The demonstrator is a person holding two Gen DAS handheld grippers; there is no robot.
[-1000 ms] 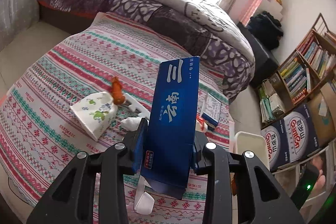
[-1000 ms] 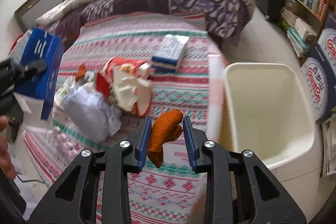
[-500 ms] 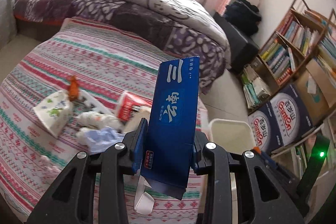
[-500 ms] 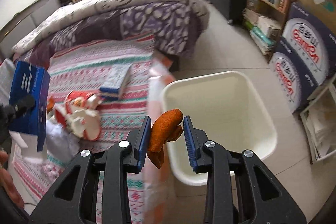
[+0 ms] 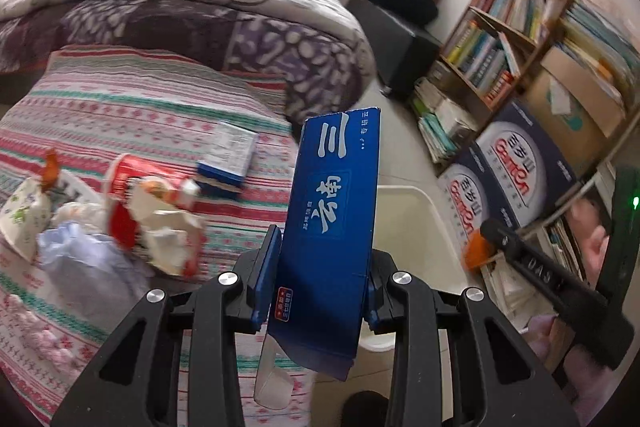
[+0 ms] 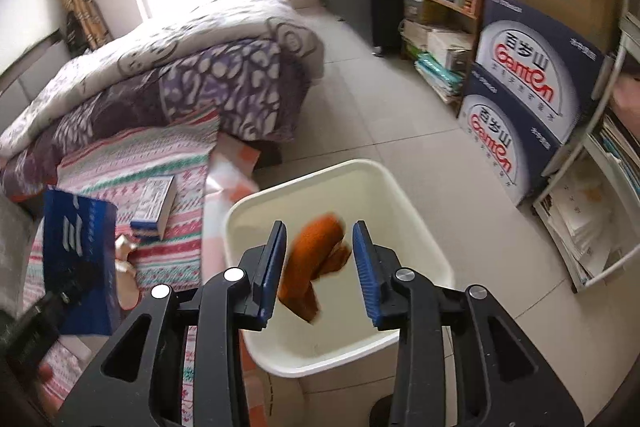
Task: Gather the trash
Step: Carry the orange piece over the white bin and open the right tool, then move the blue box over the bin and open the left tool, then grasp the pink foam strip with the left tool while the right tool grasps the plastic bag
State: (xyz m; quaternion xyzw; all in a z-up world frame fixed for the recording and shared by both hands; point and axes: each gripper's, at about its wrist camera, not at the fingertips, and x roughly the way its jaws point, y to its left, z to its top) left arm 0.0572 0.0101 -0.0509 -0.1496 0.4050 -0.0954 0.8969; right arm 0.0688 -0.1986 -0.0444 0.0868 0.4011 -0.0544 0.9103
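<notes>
Bedroom scene, trash on bed (image 5: 120, 115) near its foot edge. Right tongs (image 6: 319, 263) spread wide above white bin (image 6: 416, 227) on floor beside bed; orange peel-like scrap (image 6: 316, 259), blurred, sits loose between pads, not pinched, likely dropping in. Bin interior otherwise looks bare. Left tongs (image 5: 320, 279) pinching tall blue carton (image 5: 332, 211) upright, held over bed edge near bin, probably next to go. Crumpled wrappers (image 5: 156, 219) and small blue-white box (image 5: 228, 159) left on bed.
</notes>
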